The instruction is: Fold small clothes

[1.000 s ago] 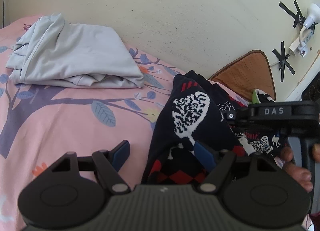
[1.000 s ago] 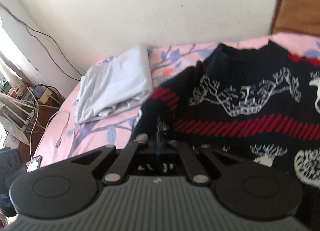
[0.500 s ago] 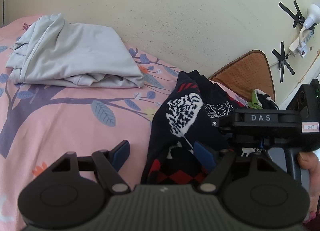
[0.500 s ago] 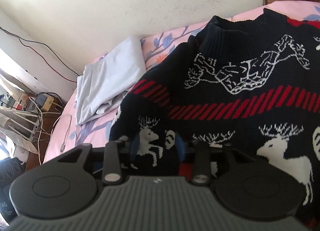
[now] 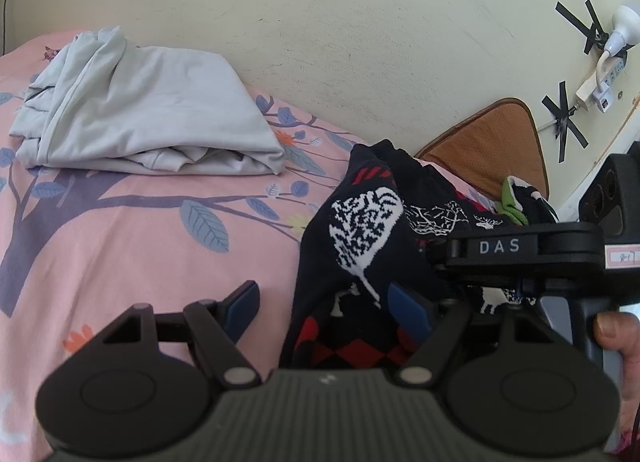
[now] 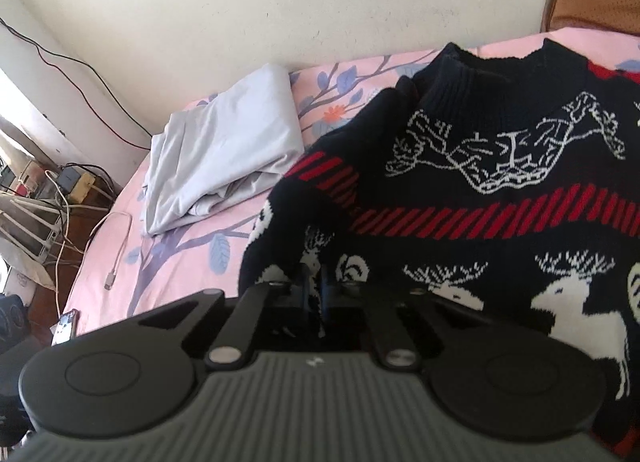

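On my right wrist camera the right gripper (image 6: 315, 294) has its jaws drawn nearly together, having just been closing, and a fold of the dark knitted sweater (image 6: 500, 198) is pinched between them at the garment's left edge, beside the sleeve. The sweater (navy or black, with white reindeer and red diagonal stripes) lies spread across the pink floral bedsheet (image 6: 168, 246), its ribbed collar toward the cream wall (image 6: 280, 2).

From my left wrist camera the left gripper (image 5: 324, 308) stands with its blue-padded fingers (image 5: 242, 304) spread wide. One pad sits over the bare bedsheet (image 5: 120, 246); the other lies over the sweater (image 5: 360, 230), whose bunched edge sits between the jaws without being squeezed. The right gripper's body (image 5: 520, 258), marked DAS, shows at the right of this view, with the person's hand (image 5: 618, 338) on its handle.

A folded pale grey garment (image 5: 152, 110) rests on the bedsheet near the wall, well apart from the sweater. A brown cushion (image 5: 492, 142) leans by the wall beyond the sweater, and a small green and dark piece of clothing (image 5: 520, 202) lies just beside it. A white cable (image 6: 116, 250) trails over the bed's edge.
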{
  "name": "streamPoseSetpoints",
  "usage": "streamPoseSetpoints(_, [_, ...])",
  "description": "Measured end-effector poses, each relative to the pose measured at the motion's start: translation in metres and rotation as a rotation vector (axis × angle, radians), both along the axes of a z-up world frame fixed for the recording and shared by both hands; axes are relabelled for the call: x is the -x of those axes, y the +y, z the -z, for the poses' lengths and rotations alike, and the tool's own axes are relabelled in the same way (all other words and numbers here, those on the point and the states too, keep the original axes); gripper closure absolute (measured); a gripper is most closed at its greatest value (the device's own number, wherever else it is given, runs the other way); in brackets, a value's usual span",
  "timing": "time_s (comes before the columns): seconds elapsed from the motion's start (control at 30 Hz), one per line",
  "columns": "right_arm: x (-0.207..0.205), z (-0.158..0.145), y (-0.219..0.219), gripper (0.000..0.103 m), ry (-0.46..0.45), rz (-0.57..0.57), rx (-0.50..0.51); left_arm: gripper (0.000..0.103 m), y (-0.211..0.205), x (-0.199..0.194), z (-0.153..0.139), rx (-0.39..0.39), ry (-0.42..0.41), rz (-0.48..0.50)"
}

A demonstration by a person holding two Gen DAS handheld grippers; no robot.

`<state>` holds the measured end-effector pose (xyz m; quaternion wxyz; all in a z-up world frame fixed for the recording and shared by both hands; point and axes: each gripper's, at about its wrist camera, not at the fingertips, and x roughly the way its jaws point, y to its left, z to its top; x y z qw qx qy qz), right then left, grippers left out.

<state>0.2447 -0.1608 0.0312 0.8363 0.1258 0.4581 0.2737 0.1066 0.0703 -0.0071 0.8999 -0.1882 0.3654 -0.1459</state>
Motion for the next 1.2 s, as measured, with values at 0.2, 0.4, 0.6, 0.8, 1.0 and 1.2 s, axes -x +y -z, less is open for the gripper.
streamPoseSetpoints(0.2, [0.001,-0.013,-0.01,0.097,-0.063,0.032,0.028,0.03,0.0,-0.001,0.0,0.0,0.0,0.0])
streamPoseSetpoints(0.4, [-0.002,-0.043,-0.019,0.097,-0.216,0.054,0.161,0.03,0.001,-0.001,0.0,0.0,0.0,0.0])
streamPoseSetpoints(0.6, [-0.005,-0.047,-0.024,0.097,-0.342,0.082,0.3,0.03,0.001,-0.002,0.0,-0.002,-0.001,0.002])
streamPoseSetpoints(0.8, [-0.017,-0.01,-0.034,0.097,-0.217,0.108,0.31,0.03,0.002,-0.002,0.0,-0.004,-0.001,0.002])
streamPoseSetpoints(1.0, [-0.014,-0.007,-0.035,0.097,-0.198,0.112,0.301,0.03,0.002,-0.002,0.001,-0.003,-0.001,0.002])
streamPoseSetpoints(1.2, [-0.007,-0.024,-0.037,0.097,-0.27,0.132,0.266,0.03,0.001,-0.002,0.001,-0.005,-0.001,0.002])
